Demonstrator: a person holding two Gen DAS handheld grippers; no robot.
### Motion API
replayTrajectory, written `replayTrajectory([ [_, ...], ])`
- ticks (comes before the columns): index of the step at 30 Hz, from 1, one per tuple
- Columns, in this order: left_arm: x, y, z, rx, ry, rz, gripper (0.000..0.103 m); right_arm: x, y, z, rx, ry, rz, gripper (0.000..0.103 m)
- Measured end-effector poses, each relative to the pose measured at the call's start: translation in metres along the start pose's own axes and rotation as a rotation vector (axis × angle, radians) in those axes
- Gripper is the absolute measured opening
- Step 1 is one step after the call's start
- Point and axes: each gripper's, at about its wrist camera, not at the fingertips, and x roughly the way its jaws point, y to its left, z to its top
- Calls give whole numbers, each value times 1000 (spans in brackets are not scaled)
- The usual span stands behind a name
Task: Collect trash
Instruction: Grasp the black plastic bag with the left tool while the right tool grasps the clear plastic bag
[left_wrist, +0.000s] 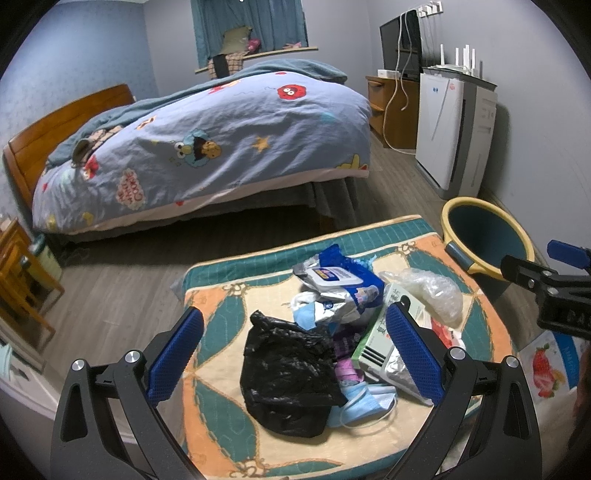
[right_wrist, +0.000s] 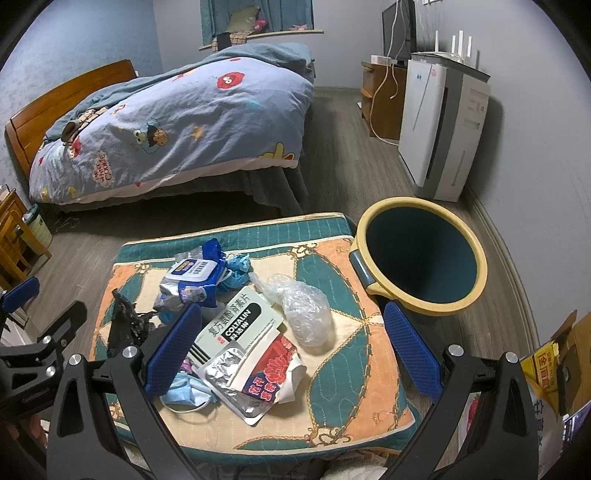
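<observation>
A pile of trash lies on a patterned cushion (left_wrist: 221, 306) (right_wrist: 343, 350): a black plastic bag (left_wrist: 288, 376) (right_wrist: 123, 325), a blue wet-wipe pack (left_wrist: 340, 280) (right_wrist: 195, 275), a green medicine box (right_wrist: 240, 321) (left_wrist: 373, 339), a clear plastic bag (right_wrist: 306, 314) (left_wrist: 432, 291), a foil pouch (right_wrist: 255, 380) and blue face masks (left_wrist: 365, 402) (right_wrist: 188, 393). A blue bin with a yellow rim (right_wrist: 421, 254) (left_wrist: 484, 236) stands at the cushion's right. My left gripper (left_wrist: 295, 350) is open above the black bag. My right gripper (right_wrist: 291, 347) is open above the pouch and box.
A bed with a cartoon quilt (left_wrist: 221, 136) (right_wrist: 177, 122) fills the back. A white air purifier (left_wrist: 450, 129) (right_wrist: 439, 125) and a wooden cabinet (left_wrist: 395, 107) stand by the right wall. A cardboard box (right_wrist: 554, 354) is at the right. Wooden furniture (left_wrist: 18, 280) is at the left.
</observation>
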Motion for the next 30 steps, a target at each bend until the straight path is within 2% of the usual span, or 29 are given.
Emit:
replayTrajectory([
  [4,6,0,-1,12,-2,12,98,20,-10,4,33,23,-3,97],
  [9,29,12,-1,-11,22,22,98,59,-32,9,106,106,14,97],
  [16,82,61,-19,-160,197,15,98,109,-53,6,173,256,-5,97],
  [20,94,71,-32,-221,246,-50,98,129,-61,-1,220,300,24,97],
  [23,103,64,-37,-195,272,-68,98,140,-60,-1,194,307,27,97],
  [27,113,44,-37,-135,284,-97,98,154,-64,-5,239,333,62,96],
  [30,124,30,-41,-84,303,-99,98,165,-63,-8,240,361,75,84],
])
